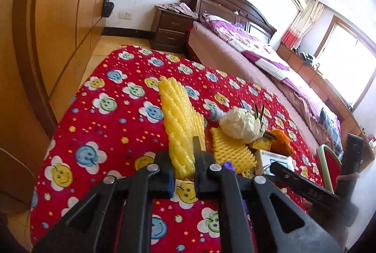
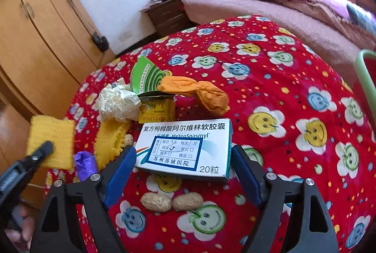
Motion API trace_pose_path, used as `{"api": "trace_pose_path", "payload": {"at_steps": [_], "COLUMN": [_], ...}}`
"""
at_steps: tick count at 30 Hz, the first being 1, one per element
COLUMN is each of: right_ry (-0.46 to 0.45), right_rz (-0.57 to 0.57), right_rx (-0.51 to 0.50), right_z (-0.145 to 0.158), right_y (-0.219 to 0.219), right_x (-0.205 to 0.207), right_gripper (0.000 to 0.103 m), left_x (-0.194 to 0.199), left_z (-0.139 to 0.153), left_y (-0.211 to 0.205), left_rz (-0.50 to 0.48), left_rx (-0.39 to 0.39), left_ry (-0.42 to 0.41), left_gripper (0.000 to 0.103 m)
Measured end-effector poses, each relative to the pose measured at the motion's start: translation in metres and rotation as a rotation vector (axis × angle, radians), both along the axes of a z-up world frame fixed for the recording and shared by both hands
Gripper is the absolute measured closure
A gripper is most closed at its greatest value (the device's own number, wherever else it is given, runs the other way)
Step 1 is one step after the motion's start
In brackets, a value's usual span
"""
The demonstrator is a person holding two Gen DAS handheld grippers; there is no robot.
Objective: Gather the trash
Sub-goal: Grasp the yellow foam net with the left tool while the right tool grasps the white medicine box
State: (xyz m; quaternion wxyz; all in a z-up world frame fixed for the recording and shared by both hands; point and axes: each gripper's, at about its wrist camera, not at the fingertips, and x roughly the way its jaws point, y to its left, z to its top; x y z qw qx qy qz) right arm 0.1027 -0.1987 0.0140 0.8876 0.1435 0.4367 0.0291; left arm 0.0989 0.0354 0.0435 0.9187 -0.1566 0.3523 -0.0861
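Observation:
My left gripper (image 1: 184, 173) is shut on a yellow foam net sleeve (image 1: 181, 121) and holds it above the red smiley-flower cloth (image 1: 98, 126); the sleeve also shows in the right wrist view (image 2: 50, 139). My right gripper (image 2: 185, 166) is open, its jaws on either side of a white medicine box (image 2: 185, 147) lying on the cloth. Behind lie a second yellow foam net (image 2: 111, 139), a crumpled white bag (image 2: 117, 103), an orange rag (image 2: 199, 92), a small yellow box (image 2: 158, 112), a green card (image 2: 145, 75), a purple scrap (image 2: 85, 164) and two peanuts (image 2: 172, 201).
The cloth covers a round table. A bed (image 2: 282, 6) with a purple quilt and a dark nightstand (image 2: 164, 15) stand beyond it. A wooden wardrobe (image 2: 40, 25) is on the left. A red chair with a green frame (image 2: 366, 79) stands at the right edge.

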Motion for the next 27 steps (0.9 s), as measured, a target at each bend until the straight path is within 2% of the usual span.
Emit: {"api": "trace_pose_path", "payload": {"at_steps": [3,13,16,17,21,27], "right_ry": [0.019,-0.005,-0.018,-0.02,-0.04,-0.092], "right_rz": [0.018,0.064,0.055,0.048,0.025,0.001], "right_rx": [-0.079,-0.153,-0.13,-0.12,-0.028,0.031], "right_z": [0.0,-0.01,-0.01,-0.009,-0.004,0.004], "right_y": [0.017,0.034,0.03,0.028,0.02,0.015], "right_x": [0.01,0.018,0.016,0.014,0.004,-0.015], "right_gripper": [0.018,0.008,0.01,0.014,0.014,0.015], "left_x": [-0.002,-0.007,-0.009,-0.01,-0.013,-0.016], "left_z": [0.001,-0.005,-0.006,-0.006,-0.006,-0.004], "left_y": [0.004,0.011,0.013,0.013,0.011,0.008], "left_rz": [0.003,0.009,0.011,0.012,0.014,0.003], "left_rx": [-0.006,-0.017,-0.018,-0.016,-0.017,-0.021], "left_ry": [-0.009,-0.016,-0.018,-0.019,-0.019,-0.023], "left_gripper": [0.093,0.093,0.093,0.093,0.093,0.093]}}
